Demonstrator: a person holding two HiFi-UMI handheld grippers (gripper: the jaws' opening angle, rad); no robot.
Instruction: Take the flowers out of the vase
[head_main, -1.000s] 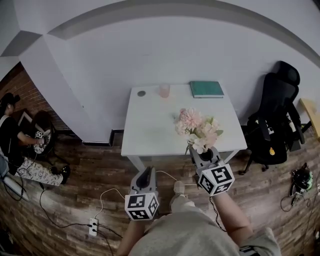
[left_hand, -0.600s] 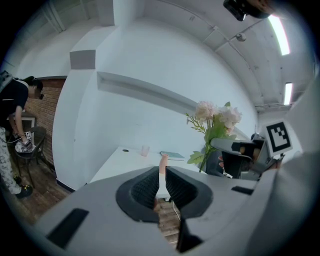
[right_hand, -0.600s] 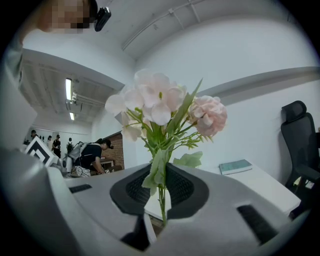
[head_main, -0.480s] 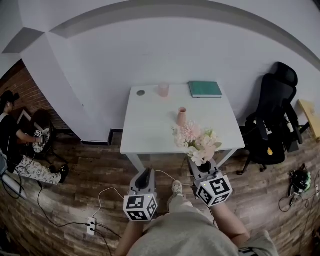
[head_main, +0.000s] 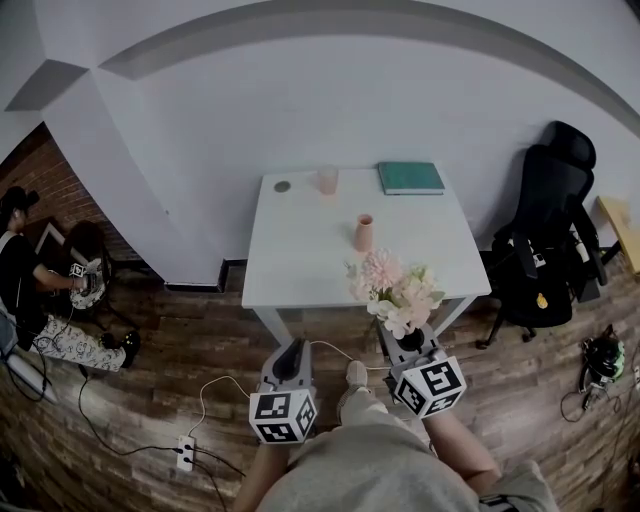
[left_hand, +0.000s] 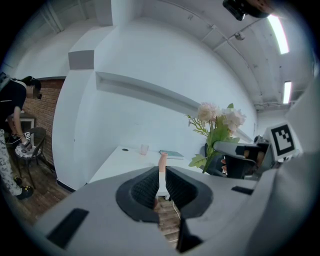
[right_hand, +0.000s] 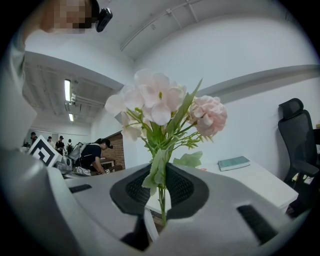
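The left gripper (head_main: 292, 350) is held shut, empty. The flowers (head_main: 395, 292) are clamped by the stems in the right gripper (head_main: 407, 337), at the table's (head_main: 300, 255) near edge. Farther back, the vase (head_main: 364, 233) is seen upright, apart from them.

A white tabletop (head_main: 300, 250) stands by the pale wall. Along its far edge lie a green book (head_main: 410, 178) at the right, a pale pink cup (head_main: 327, 180) near the middle and a small dark disc (head_main: 283, 186) just left of the cup. A black office chair (head_main: 548, 240) stands to the right of the tabletop. On the wooden floor (head_main: 150, 400) lies a white power strip (head_main: 186, 453) with cables running from it, and a green-topped device (head_main: 603, 362) sits at the far right. At the far left, by a brick wall (head_main: 60, 190), is a person (head_main: 30, 290) in a dark top and patterned trousers.
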